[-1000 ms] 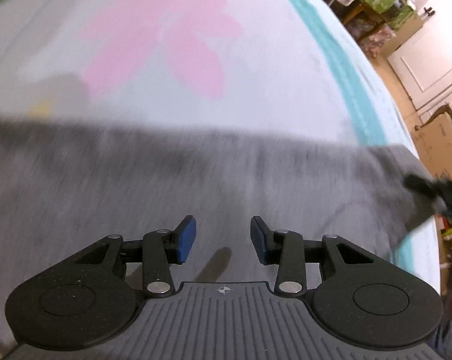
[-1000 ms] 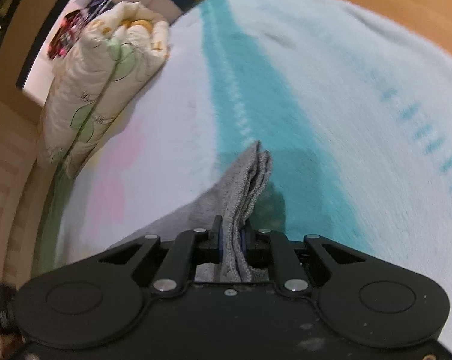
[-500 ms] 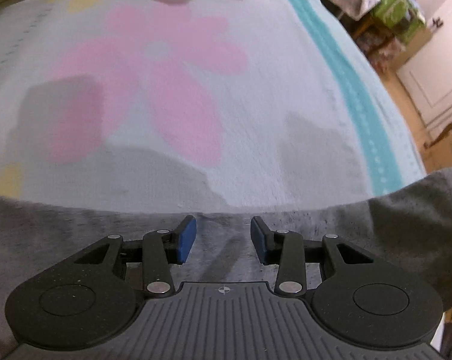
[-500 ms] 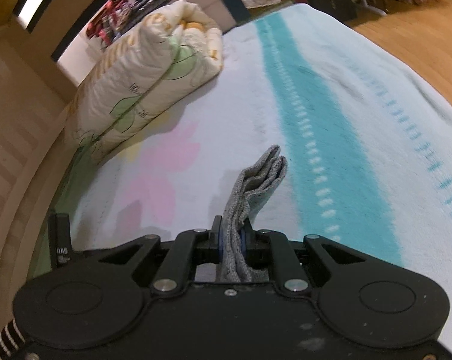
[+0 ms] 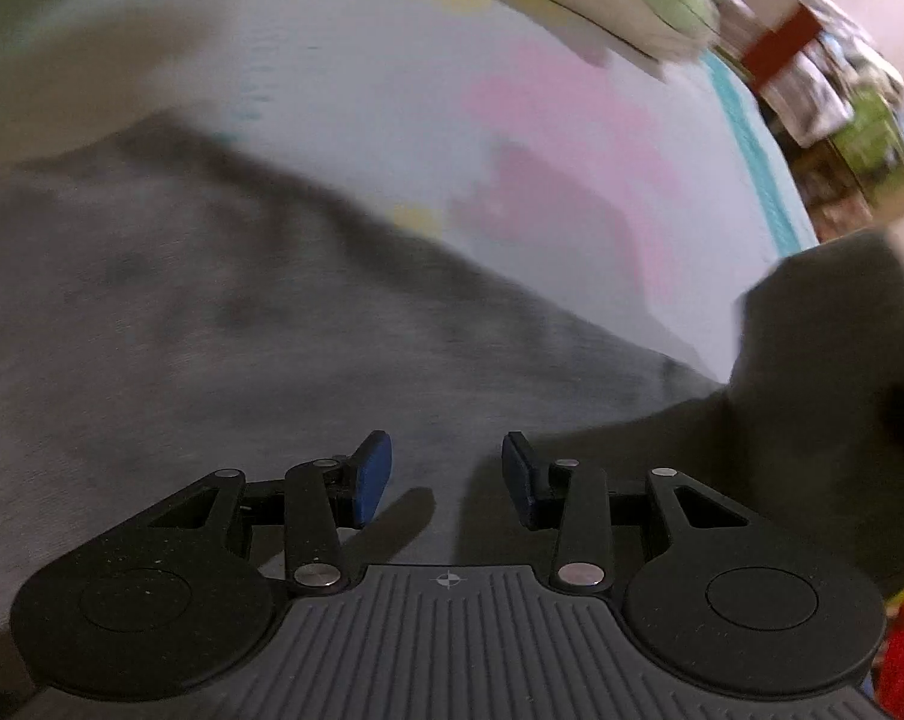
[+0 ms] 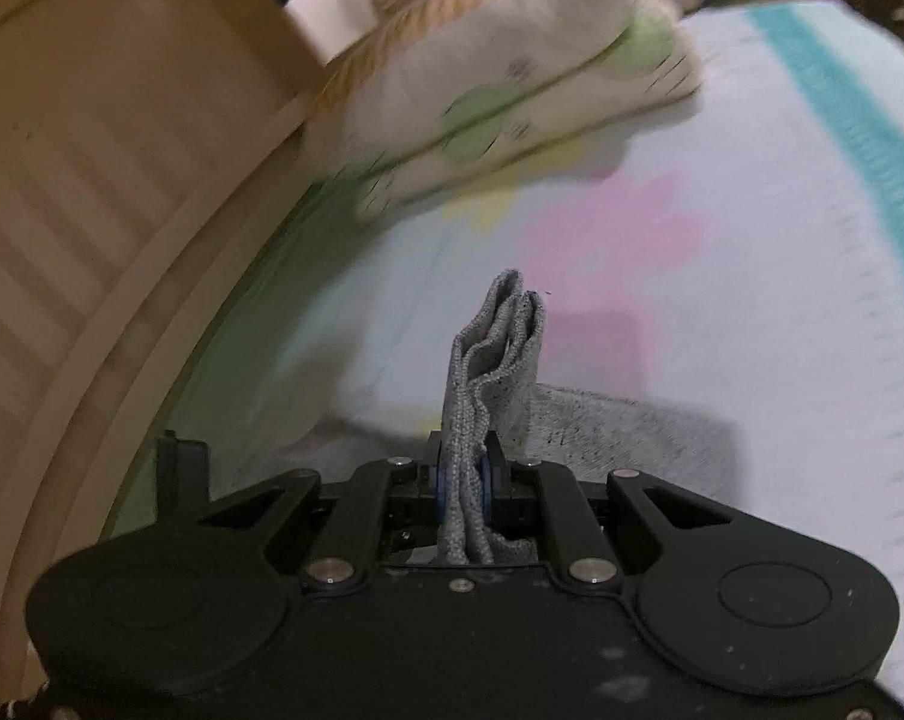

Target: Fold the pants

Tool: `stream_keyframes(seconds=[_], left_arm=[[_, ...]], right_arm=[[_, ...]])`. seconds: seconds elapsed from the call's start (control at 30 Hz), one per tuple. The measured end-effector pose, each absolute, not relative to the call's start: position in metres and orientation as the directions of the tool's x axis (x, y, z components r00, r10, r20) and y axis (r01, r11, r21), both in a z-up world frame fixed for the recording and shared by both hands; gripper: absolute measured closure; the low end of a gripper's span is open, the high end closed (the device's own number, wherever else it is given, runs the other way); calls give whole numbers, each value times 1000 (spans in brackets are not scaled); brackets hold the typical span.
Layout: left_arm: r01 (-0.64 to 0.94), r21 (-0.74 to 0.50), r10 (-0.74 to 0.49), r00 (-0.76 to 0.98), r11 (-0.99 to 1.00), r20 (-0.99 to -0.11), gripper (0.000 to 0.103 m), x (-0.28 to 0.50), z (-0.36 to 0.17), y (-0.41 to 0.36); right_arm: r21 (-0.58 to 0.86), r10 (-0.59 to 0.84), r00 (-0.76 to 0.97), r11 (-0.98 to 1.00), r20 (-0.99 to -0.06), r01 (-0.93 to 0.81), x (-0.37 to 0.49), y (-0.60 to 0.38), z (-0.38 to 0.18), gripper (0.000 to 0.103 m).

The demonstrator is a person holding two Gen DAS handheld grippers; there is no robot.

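The grey knit pants point(image 5: 224, 372) are lying spread on the pale flower-printed bedspread point(image 5: 404, 120), with one bunched end rising pinched in the right gripper point(image 6: 463, 483), which is clenching several layers of that fabric. The left gripper point(image 5: 446, 474) is hovering over the flat cloth with its blue-padded fingers point(image 5: 372, 477) spread apart and gripping nothing. The layers in the right claw are looking uneven, so one could be slipping free mid-fold, and with nothing pinning the cloth the whole garment may be dragging and creasing. Motion blur is smearing the pants' edges; the waistband and legs are hard to tell apart, and the raised dark fold point(image 5: 823, 360) beside the bedspread's teal stripe point(image 5: 751, 138) is hiding what lies behind it.
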State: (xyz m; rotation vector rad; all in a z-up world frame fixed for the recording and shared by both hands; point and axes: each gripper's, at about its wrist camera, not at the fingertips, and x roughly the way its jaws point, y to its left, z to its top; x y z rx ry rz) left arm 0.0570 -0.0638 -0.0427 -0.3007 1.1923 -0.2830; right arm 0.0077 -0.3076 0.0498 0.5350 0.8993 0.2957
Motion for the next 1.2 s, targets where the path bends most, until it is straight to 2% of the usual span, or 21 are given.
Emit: stream_keyframes(seconds=[0.3,0.37,0.43,0.57,0.67,0.77,0.83,0.93,1.07,1.2], left_arm=[[-45,-367,-326,367,929,-871,63,44,-43,-13],[-53,-370,-324,379,928,-867,63,40,-40,-6],[-55,-377,-328,385,925,-862,63,38,-37,-4],[-53,-387,-335,401,921,-853,63,33,-34,-5],[-50,-393,-335,431,918,-838,63,28,-28,-4],[-39,-403,-348,431,914,-833,63,28,-25,-14],[-13,-404,-365,403,915,-839,63,27,-30,-24],[35,-383,-370,354,923,-859,63,24,-40,-41],[73,-340,-346,312,937,-885,60,17,-55,-56],[81,-336,-344,311,939,-886,58,19,-57,-57]], right_arm=[[476,448,483,877,-752,-73,14,-199,-26,88],[461,446,465,883,-764,-90,13,-189,-36,79],[467,457,467,878,-757,-102,9,-187,-36,53],[473,464,527,872,-712,-128,4,-206,-10,50],[431,419,567,894,-709,-122,1,-232,7,50],[364,339,551,929,-763,-67,7,-263,6,55],[333,296,513,943,-806,-21,6,-286,-2,70],[268,217,423,961,-879,63,11,-313,-21,81],[229,163,327,958,-931,173,5,-341,-43,84],[262,181,346,943,-921,204,-6,-352,-30,83]])
